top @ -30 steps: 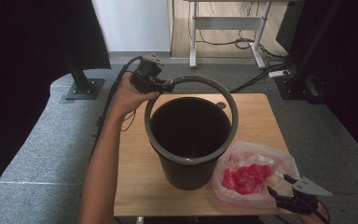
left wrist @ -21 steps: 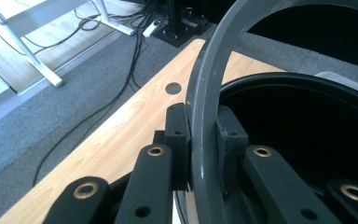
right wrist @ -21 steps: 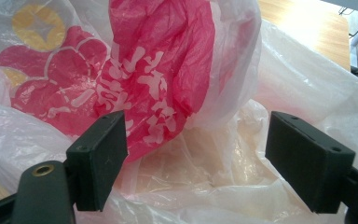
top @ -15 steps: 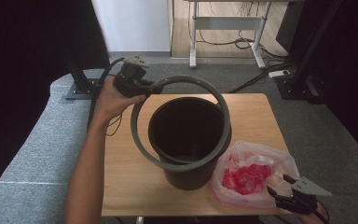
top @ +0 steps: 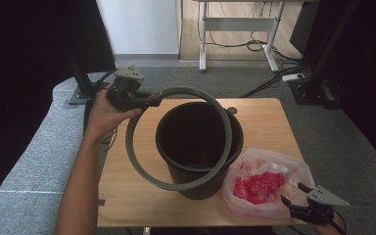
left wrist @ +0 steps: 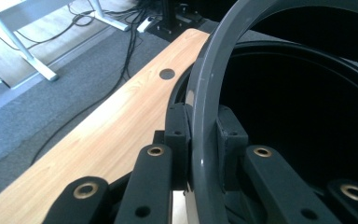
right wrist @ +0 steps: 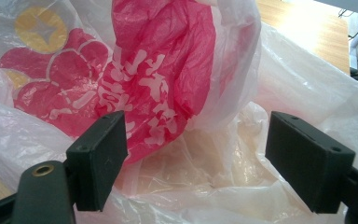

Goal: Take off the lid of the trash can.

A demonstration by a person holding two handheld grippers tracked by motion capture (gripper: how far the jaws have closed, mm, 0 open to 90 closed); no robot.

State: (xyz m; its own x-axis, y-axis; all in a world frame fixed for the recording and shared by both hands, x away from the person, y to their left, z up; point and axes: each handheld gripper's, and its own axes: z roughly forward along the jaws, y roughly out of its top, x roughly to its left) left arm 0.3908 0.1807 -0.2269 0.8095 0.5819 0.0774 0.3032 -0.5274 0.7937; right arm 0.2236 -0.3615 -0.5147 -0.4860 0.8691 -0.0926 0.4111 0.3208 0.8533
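A grey ring (top: 147, 169), flat-sided and smooth, with a dull sheen along its edge, is the thing being handled: it is wide enough to circle the black bucket (top: 198, 147) that stands in the middle of the wooden worktop (top: 127, 193). It now hangs tilted and off-centre, its right arc lying over the bucket's mouth and its left arc out over bare wood on the person's left. The left gripper (top: 149, 100) holds it at the far left of the ring; in the left gripper view the fingers (left wrist: 177, 135) are clamped on the ring's band (left wrist: 205, 116), one pad on each face, with the bucket's dark inside (left wrist: 307, 107) just beyond. Half a second ago the ring sat more squarely around the bucket's rim, and a second ago it lay almost level on it; since then the left hand (top: 103, 115) has drawn it toward the left edge of the worktop and tipped it. The right gripper (top: 298, 193) has kept its place at the near right corner, its fingers (right wrist: 100, 156) spread wide apart and holding nothing, pointed at a crumpled clear plastic bag (top: 274, 169) with red print (right wrist: 163, 70) that lies just beside the bucket.
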